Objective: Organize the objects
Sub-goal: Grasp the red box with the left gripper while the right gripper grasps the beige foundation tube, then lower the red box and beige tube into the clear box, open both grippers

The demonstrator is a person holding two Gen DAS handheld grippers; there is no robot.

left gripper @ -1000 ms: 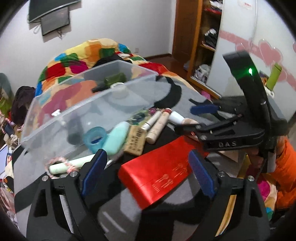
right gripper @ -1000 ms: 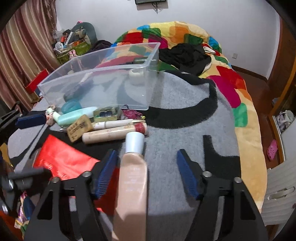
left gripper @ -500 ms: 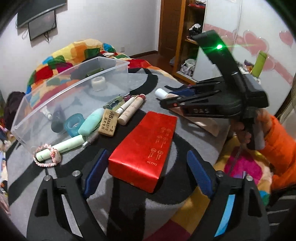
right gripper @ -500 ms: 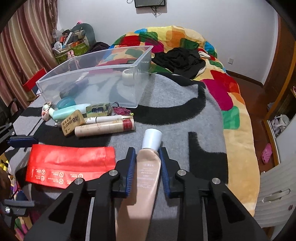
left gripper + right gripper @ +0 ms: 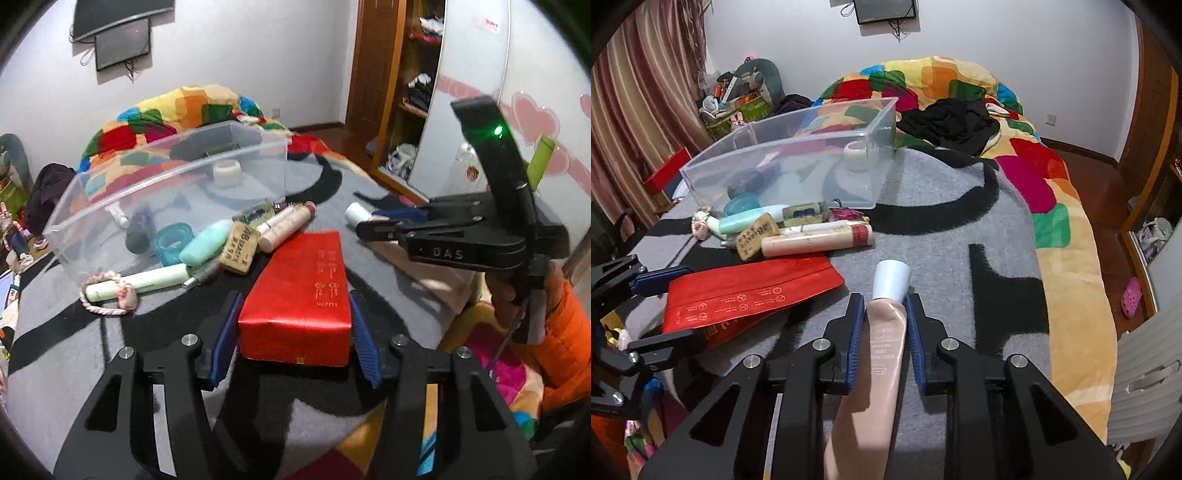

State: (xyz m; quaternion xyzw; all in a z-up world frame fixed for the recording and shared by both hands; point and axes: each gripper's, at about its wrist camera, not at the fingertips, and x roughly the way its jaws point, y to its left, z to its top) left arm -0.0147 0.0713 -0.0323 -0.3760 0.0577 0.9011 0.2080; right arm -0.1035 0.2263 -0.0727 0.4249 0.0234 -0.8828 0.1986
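- Our left gripper (image 5: 295, 332) pinches the red box's (image 5: 303, 291) near end on the blanket; lifted from there, it may tip.
- Our right gripper (image 5: 884, 332) squeezes the beige tube (image 5: 882, 354); soft walls could slip before reaching the clear bin (image 5: 798, 147).

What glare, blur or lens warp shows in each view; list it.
Left wrist view: strong fisheye bending with dark corners, a green LED flaring on the right gripper, pale reflections across the clear bin, and the red box sharp. Right wrist view: the same warped edges, and the beige tube lit evenly, its print slightly soft.
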